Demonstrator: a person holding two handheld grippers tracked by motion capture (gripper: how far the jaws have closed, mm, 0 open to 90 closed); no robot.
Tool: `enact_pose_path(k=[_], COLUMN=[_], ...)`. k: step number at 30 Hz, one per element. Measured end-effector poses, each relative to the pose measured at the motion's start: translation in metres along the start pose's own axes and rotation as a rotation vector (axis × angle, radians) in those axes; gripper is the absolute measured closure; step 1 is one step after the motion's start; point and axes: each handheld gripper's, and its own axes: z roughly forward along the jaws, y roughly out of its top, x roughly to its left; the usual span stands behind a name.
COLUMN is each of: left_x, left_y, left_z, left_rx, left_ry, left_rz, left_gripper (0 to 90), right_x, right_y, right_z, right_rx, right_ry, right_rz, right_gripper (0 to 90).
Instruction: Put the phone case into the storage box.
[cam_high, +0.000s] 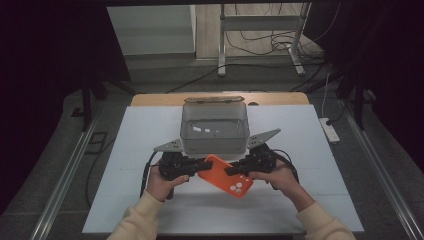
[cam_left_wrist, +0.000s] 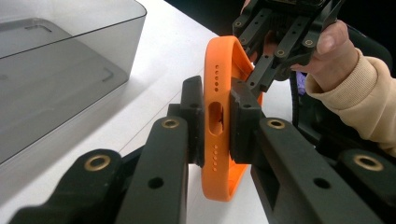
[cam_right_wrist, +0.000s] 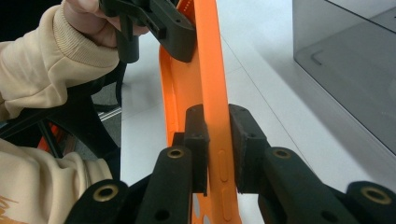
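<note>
Orange case (cam_high: 224, 175) just before the grey bin (cam_high: 215, 127), clamped at opposite ends by left gripper (cam_high: 201, 166) and right gripper (cam_high: 231, 170). Port slot visible from the left gripper view. White table (cam_high: 140, 135); cables on dim floor (cam_high: 260, 47).

White table (cam_high: 150, 135) (matte); clear bin (cam_high: 215, 127) on it.

Both grippers: matte black linkage arms, brass-coloured rivets at the pivots, small unfilled holes along the bars. Left gripper (cam_left_wrist: 215, 121) fingers (cam_left_wrist: 192, 116) are blocky black pads; right gripper (cam_right_wrist: 218, 140) likewise. Each carries a grey three-cornered plate (cam_high: 170, 145) with small holes on top and trails a black cable (cam_high: 146, 172). Person wears cream sleeves (cam_high: 137, 217) with ribbed cuffs.
</note>
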Motion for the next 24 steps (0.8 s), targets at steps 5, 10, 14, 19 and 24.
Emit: enact_pose_path(k=[5, 10, 14, 19, 24], left_x=[-0.0003, -0.0025, -0.0014, -0.0017, -0.0033], left_y=[-0.0004, -0.0003, -0.0001, 0.0, -0.0015], left_z=[-0.0002, 0.0005, -0.0005, -0.0016, -0.0027], left_rx=[-0.013, -0.029, -0.049, -0.054, -0.04], left_ry=[0.015, 0.047, 0.06, 0.078, 0.121], left_rz=[0.013, 0.042, 0.035, 0.037, 0.048], left_gripper=[77.3, 64.8, 47.7, 36.1, 29.5], right_x=[0.0015, 0.0054, 0.0075, 0.0075, 0.0086], right_y=[0.0008, 0.0024, 0.0032, 0.0031, 0.0029], right_z=[-0.0004, 0.0004, 0.0004, -0.0002, -0.0005], right_rx=[0.003, 0.002, 0.006, 0.012, 0.022], right_ry=[0.0, -0.004, -0.004, -0.022, -0.044], right_rz=[-0.005, -0.018, -0.025, -0.028, -0.031], right_gripper=[79.3, 79.7, 79.7, 79.7, 79.7])
